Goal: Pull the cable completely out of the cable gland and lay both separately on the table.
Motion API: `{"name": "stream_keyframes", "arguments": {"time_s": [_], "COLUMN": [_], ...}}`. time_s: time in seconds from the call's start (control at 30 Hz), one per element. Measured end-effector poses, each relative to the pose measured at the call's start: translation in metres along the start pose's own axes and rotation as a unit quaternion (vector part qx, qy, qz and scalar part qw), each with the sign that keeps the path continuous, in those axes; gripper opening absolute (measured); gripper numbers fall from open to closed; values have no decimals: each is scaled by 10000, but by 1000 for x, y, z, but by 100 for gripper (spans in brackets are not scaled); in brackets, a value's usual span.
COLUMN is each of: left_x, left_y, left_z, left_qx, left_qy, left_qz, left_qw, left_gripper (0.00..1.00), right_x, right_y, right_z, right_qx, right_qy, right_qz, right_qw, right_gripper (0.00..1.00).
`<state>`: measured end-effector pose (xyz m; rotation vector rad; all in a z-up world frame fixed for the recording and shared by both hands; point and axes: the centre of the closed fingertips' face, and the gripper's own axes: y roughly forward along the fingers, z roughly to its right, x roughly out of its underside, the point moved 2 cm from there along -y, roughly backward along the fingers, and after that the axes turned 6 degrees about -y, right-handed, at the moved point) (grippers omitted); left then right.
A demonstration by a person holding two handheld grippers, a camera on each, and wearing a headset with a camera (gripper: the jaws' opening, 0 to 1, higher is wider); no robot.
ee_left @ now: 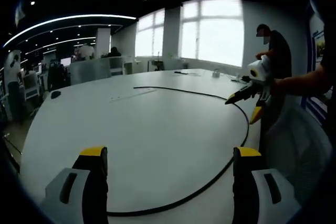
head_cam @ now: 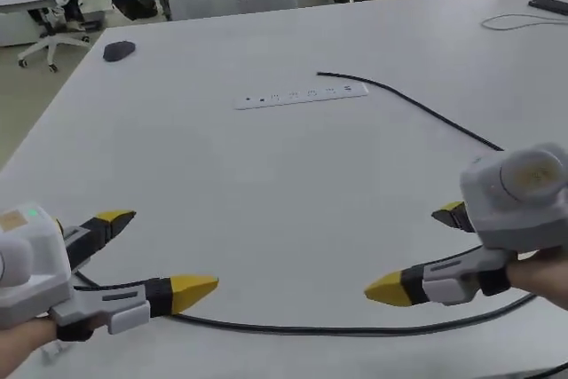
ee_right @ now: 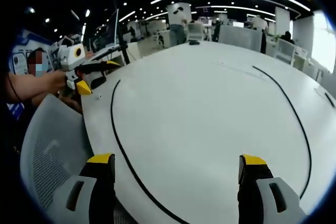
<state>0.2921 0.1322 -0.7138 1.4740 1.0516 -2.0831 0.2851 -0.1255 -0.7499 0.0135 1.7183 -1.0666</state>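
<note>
**Grippers.** In the head view we see the left gripper at the lower left and the right gripper at the lower right. They are well apart, and their yellow-tipped jaws point toward each other across the near part of the white tabletop. Both grippers have their jaws spread wide, with nothing between them. The left gripper view confirms this for its own gripper, where bare tabletop shows between the two tips. The right gripper view confirms the same for the right gripper. Each gripper also shows in the other's view, spread in both cases: the right gripper at the far side of the left gripper view, and the left gripper at the upper left of the right gripper view.

**Cable.** The black cable lies loose on the tabletop in one long loop. One stretch runs along the near edge, passing close by the lower jaw of each gripper. We cannot tell whether it touches either jaw. The other stretch crosses the far right of the tabletop and ends just beside a white power strip. The gripper views show the same curve lying flat. Neither gripper holds it.

**Other items.** A dark computer mouse sits near the far left edge, well apart from the cable.
</note>
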Motion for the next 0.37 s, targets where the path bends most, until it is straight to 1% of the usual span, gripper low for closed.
{"name": "stream_keyframes", "arguments": {"time_s": [0.07,0.17,0.2,0.3,0.37], "left_x": [0,1,0,0,0], "left_y": [0,1,1,1,2], "left_z": [1,1,0,1,0], "left_qx": [-1,-64,-126,-167,-228], "left_qy": [8,57,111,103,162], "left_qz": [-9,-48,-50,-60,-93], "left_qw": [10000,10000,9998,9998,9996], "left_gripper": [99,99,99,99,99], "right_x": [-1,-4,-4,-1,1], "right_y": [0,0,0,0,0], "right_z": [1,1,1,1,0], "right_qx": [-50,-11,-18,-62,-109], "right_qy": [-15,-24,-22,-69,-53], "right_qz": [41,104,105,100,71], "right_qw": [10000,9999,9999,9999,9999], "right_gripper": [99,99,99,99,99]}}
